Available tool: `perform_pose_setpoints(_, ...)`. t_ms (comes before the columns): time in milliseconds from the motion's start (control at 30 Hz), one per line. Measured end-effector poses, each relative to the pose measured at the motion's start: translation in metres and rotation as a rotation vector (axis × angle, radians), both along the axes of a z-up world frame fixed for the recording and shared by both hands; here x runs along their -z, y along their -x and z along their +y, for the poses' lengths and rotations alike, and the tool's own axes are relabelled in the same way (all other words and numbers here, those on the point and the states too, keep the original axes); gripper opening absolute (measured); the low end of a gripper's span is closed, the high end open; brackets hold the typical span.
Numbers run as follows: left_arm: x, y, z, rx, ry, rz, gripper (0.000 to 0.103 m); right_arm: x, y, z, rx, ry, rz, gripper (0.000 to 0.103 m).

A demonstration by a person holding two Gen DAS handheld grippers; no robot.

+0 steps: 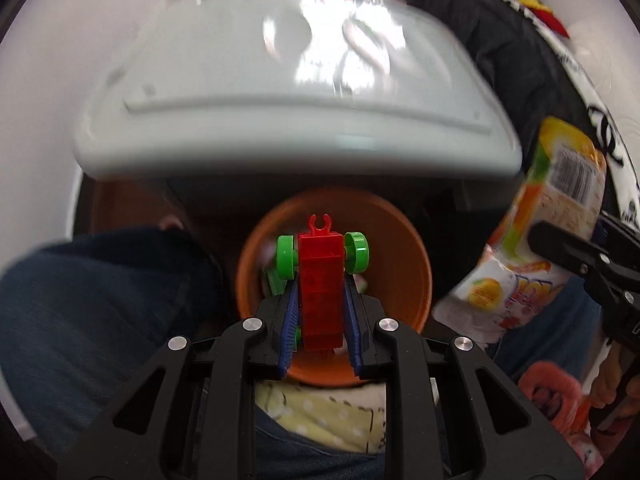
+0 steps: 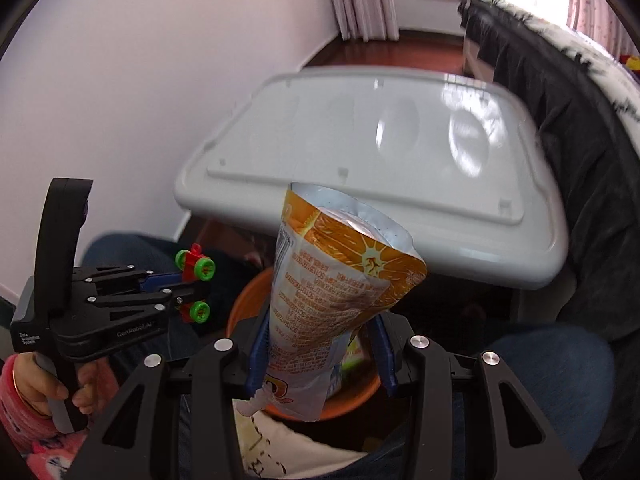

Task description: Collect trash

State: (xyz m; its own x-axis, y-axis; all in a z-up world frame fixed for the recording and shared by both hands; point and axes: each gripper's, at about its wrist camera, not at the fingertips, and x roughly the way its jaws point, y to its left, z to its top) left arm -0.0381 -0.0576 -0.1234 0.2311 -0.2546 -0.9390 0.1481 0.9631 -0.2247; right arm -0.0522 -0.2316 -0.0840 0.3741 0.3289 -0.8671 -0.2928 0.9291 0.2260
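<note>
While clamped, pouch [image 2: 336, 300] spout-down, upright.

"GenRobot.AI" and "Data Acquisition System" on left hand-held gripper [image 2: 196, 290]

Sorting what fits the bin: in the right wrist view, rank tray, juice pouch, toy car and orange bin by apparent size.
1. White tray
2. Juice pouch, enlarged by nearness
3. Orange bin, mostly hidden, so unsure
4. Toy car
</note>
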Motion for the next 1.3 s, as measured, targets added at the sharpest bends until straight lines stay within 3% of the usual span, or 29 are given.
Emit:
perform_pose_setpoints(300, 0.066, -0.004, -0.002, -0.018, -0.002, 0.199, 0.02, 0.059, -0.011, 0.012, -0.002, 0.046, 0.133, 0.043)
perform_pose_setpoints(633, 0.098, -0.007, -0.002, -0.021, -0.017, 0.298, 0.02, 0.092, -0.017, 0.016, 0.003, 0.059, 0.222, 0.044)
perform_pose_setpoints(733, 0.1, -0.008, -0.004, -0.02, -0.028, 0.306, 0.021, 0.097, -0.021, 0.017, 0.006, 0.06, 0.23, 0.049)
perform_pose_setpoints(767, 0.101, -0.009, -0.003, -0.027, -0.036, 0.304, 0.024, 0.098, -0.023, 0.018, 0.009, 0.062, 0.231, 0.071)
perform_pose_setpoints(800, 0.101, -0.01, -0.002, -0.036, -0.04, 0.307, 0.038, 0.096, -0.023, 0.018, 0.024, 0.073, 0.216, 0.088)
perform_pose_setpoints(833, 0.101, -0.012, -0.001, -0.045, -0.043, 0.305, 0.055, 0.094, -0.023, 0.017, 0.029, 0.075, 0.206, 0.087)
perform_pose_setpoints(933, 0.097, -0.013, 0.002, -0.063, -0.054, 0.284, 0.072, 0.092, -0.024, 0.011, 0.059, 0.068, 0.2, 0.087)
perform_pose_setpoints(1000, 0.094, -0.012, 0.002, -0.065, -0.061, 0.274, 0.074, 0.089, -0.024, 0.005, 0.089, 0.051, 0.196, 0.087)
perform_pose_setpoints(1100, 0.084, -0.012, 0.004, -0.077, -0.076, 0.242, 0.077, 0.078, -0.024, -0.005, 0.139, 0.028, 0.163, 0.097)
perform_pose_setpoints(1300, 0.028, -0.016, 0.008, -0.102, -0.184, 0.027, 0.078, 0.03, -0.026, -0.016, 0.18, 0.056, 0.004, 0.098)
